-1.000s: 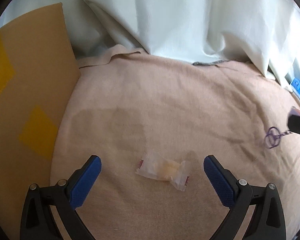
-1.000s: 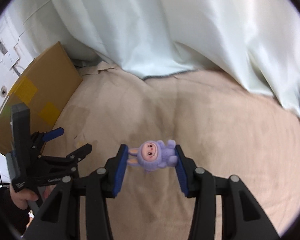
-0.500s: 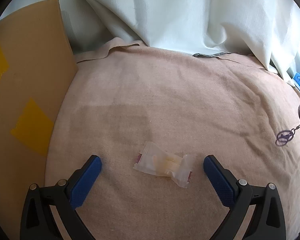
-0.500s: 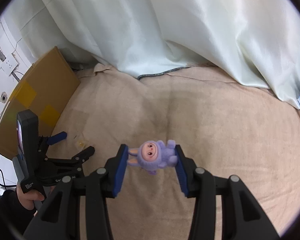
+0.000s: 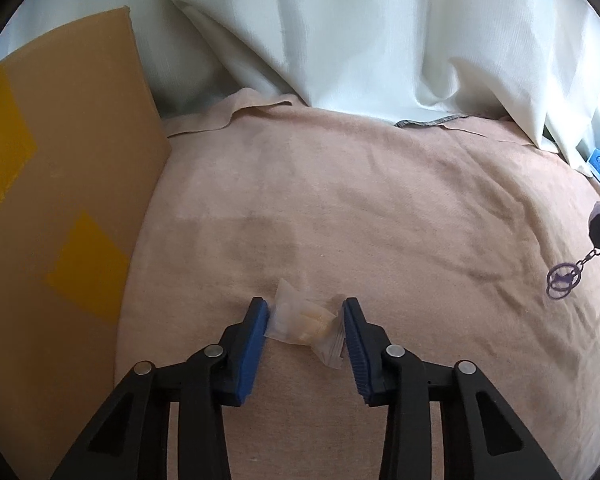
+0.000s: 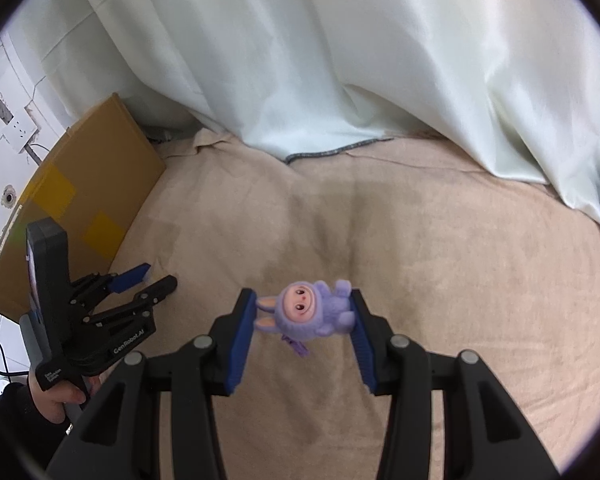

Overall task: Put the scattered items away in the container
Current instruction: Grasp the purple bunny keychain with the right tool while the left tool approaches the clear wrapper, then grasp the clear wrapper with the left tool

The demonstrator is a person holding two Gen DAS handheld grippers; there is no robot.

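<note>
**Both claws gripping, one item each**

Low in the left wrist view, the left claw (image 5: pixel 305 322) is pinching a clear candy wrapper (image 5: pixel 306 327) between its blue pads (image 5: pixel 252 340), the jaws standing narrowed to the wrapper's width and touching both of its ends. The wrapper is lying on the beige blanket (image 5: pixel 360 208), just below the centre of the frame. A cardboard box (image 5: pixel 60 200) with yellow tape patches is filling the left side, leaning at the blanket's edge. White curtains (image 5: pixel 340 32) are hanging across the top. At the right edge, a purple key ring (image 5: pixel 562 280) is dangling on a short chain from a dark object only partly in frame.

Moving to the right wrist view, the right claw (image 6: pixel 304 316) is clamping a purple bunny toy (image 6: pixel 308 314) between its pads, jaws closed against the toy's sides, at the lower centre of the frame, with blanket (image 6: pixel 440 260) showing behind it. Whether the toy is touching the blanket cannot be told. At lower left, a hand (image 6: pixel 58 398) is holding the left claw (image 6: pixel 152 280), which is pointing toward the frame's centre; the wrapper is too small to make out there. The cardboard box (image 6: pixel 96 184) is standing at the left, curtains (image 6: pixel 340 60) above.
</note>
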